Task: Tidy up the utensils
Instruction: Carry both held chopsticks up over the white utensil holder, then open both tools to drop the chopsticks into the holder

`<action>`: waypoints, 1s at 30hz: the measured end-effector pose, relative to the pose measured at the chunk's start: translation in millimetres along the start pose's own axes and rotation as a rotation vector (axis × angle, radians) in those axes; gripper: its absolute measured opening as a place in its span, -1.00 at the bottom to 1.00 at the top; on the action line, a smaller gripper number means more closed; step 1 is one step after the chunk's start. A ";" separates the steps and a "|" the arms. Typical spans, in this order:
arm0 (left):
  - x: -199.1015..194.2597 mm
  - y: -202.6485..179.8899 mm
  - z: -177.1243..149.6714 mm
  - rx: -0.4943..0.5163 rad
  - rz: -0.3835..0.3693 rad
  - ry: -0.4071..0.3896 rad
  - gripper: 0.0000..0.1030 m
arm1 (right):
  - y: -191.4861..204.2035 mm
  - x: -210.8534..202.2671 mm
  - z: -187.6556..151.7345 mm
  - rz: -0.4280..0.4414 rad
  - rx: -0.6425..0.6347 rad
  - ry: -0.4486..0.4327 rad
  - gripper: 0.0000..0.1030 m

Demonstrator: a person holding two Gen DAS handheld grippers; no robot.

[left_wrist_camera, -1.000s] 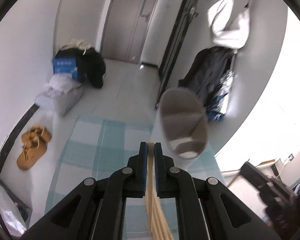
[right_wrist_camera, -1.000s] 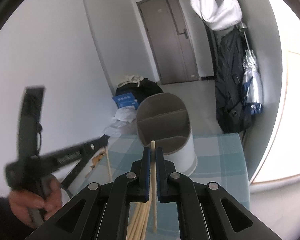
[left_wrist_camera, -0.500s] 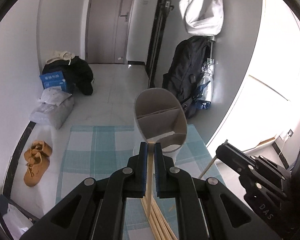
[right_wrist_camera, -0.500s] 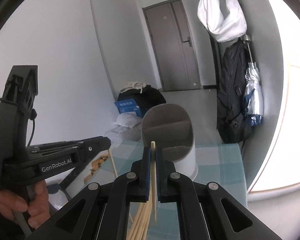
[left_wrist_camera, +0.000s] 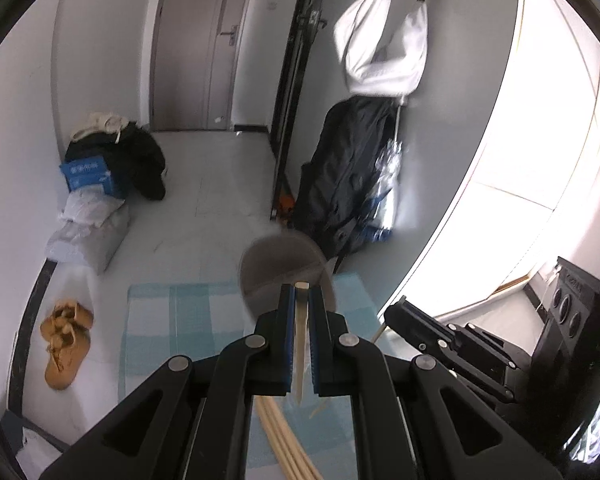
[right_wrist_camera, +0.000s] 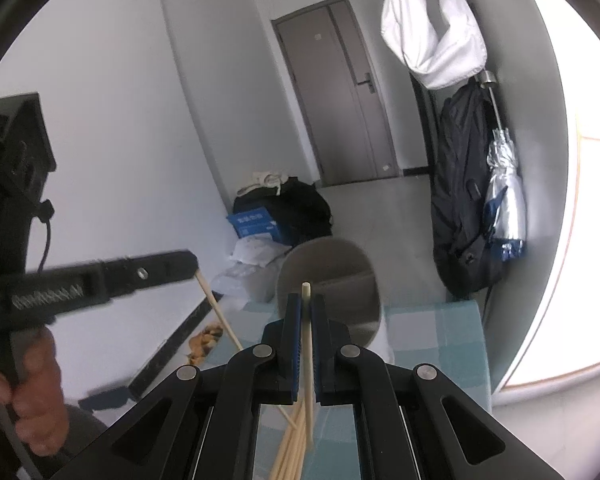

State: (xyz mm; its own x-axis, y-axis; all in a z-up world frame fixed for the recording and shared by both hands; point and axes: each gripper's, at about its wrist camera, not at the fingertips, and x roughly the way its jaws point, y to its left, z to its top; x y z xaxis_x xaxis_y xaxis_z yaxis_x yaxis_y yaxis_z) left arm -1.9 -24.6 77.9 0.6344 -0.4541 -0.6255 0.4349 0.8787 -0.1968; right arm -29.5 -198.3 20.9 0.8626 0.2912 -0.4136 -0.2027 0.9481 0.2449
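My left gripper (left_wrist_camera: 299, 308) has its fingers pinched on one chopstick (left_wrist_camera: 300, 340), held upright so its tip can drop into the holder (left_wrist_camera: 268, 268) at frame centre. My right gripper (right_wrist_camera: 307, 312) pinches another chopstick (right_wrist_camera: 308, 344) the same way, aimed at the holder's rim. Spare chopsticks (right_wrist_camera: 290, 448) lie on the table (right_wrist_camera: 432, 340), bottom centre, for later picks.

holder (right_wrist_camera: 327, 280): grey, divided, upright on cloth | chopsticks (right_wrist_camera: 291, 450): pale bundle lying before it
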 end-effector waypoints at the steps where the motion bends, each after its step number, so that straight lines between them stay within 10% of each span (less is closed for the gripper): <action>1: -1.7 -1.2 8.5 0.007 -0.005 -0.010 -0.96 | -0.2 -1.7 8.7 -0.001 -0.005 -0.008 -0.92; 15: 7.2 13.2 88.5 0.016 -0.017 -0.102 -0.96 | 17.1 15.7 137.6 0.020 -0.174 -0.156 -0.92; 30: 77.3 49.8 70.0 -0.035 -0.012 -0.017 -0.96 | -12.3 99.6 100.5 0.095 -0.213 -0.036 -0.92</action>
State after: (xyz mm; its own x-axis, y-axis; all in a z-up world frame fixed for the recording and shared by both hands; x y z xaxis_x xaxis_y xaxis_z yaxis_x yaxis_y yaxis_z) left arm 113.6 -26.2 72.6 0.6401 -0.4666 -0.6104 0.4197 0.8778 -0.2309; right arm 105.5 -193.7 64.9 0.8500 0.3795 -0.3652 -0.3738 0.9232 0.0892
